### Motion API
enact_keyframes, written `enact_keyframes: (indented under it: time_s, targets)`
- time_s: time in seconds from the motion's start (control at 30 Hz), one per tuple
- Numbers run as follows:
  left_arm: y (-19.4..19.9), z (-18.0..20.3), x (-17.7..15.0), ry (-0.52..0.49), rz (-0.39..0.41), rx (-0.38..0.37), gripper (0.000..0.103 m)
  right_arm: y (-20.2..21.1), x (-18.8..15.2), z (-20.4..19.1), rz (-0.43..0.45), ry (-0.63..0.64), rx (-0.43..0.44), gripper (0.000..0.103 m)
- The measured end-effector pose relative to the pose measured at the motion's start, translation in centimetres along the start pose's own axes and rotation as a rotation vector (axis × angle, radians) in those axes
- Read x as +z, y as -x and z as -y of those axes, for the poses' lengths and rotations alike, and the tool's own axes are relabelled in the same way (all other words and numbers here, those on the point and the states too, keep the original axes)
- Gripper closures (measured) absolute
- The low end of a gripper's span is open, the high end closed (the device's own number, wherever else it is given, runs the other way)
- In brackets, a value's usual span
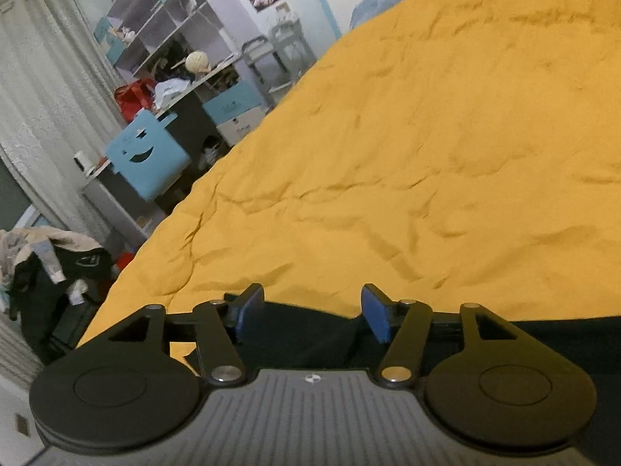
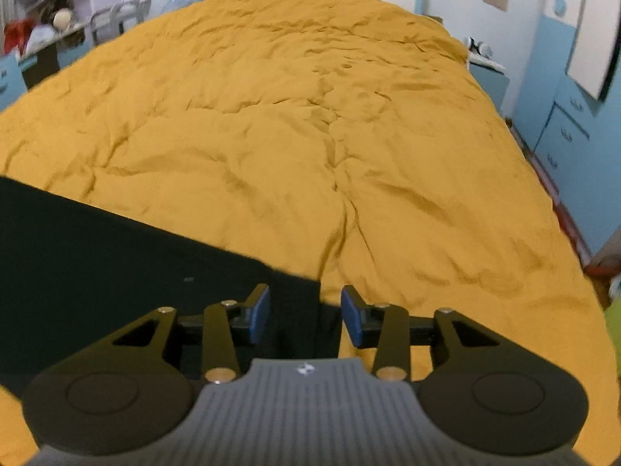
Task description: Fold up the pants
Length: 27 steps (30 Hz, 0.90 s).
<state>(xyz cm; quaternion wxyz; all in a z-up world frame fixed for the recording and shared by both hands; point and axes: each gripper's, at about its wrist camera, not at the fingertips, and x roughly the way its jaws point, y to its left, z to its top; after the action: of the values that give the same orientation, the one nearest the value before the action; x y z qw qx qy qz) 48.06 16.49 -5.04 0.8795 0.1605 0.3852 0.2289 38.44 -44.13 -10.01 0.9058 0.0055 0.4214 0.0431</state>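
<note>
The left gripper (image 1: 312,316) has its blue-padded fingers (image 1: 248,310) spread wide over the dark, smooth pants (image 1: 302,338), pinching nothing. The right gripper (image 2: 305,316) also has its fingers (image 2: 259,312) spread, straddling a squared corner of the pants (image 2: 116,264) at lower centre. The pants lie flat as a black slab along the bottom of both views on the bed (image 2: 310,136), whose mustard cover is soft and heavily creased.

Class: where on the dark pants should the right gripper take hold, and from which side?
Probably the pants corner lying between the open right gripper jaws. Come in low from the near edge: the cloth lies flat on the yellow bedspread, so only its edge offers a pinch.
</note>
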Motion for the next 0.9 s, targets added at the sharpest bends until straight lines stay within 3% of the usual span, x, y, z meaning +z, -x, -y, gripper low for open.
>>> enact_keyframes:
  time_s: [0.13,0.33,0.57,0.6,0.63,0.67,0.8,0.9]
  targets:
    - [1.0,1.1,-0.5,-0.01,-0.013,-0.101,0.038,0.3,-1.2,1.5,0.02,-0.051,0.066,0.067]
    - [0.2,2.2,-1.7,-0.028,-0.043,-0.167,0.043,-3.5,0.2,4.1,0.012,-0.162,0.18,0.066]
    - [-0.7,2.0,-2.3,-0.177,-0.015,-0.203,0.039,-7.9,0.9,5.9,-0.065,-0.251,0.286,0.064]
    - [-1.0,2.0,-2.4,-0.201,-0.009,-0.208,0.037,-8.0,0.9,6.0,-0.064,-0.251,0.293,0.069]
    - [-1.2,2.0,-2.4,-0.229,-0.003,-0.209,0.035,-8.0,0.9,6.0,-0.06,-0.248,0.307,0.086]
    - [-1.6,2.1,-2.5,-0.256,-0.001,-0.206,0.035,-7.9,1.1,6.0,-0.057,-0.242,0.313,0.091]
    - [-3.1,3.0,-2.9,-0.414,0.004,-0.218,0.033,-6.3,1.5,5.6,-0.034,-0.181,0.305,0.101]
    - [-3.9,3.7,-3.1,-0.49,0.004,-0.254,0.033,-4.9,1.8,5.2,-0.026,-0.144,0.304,0.103]
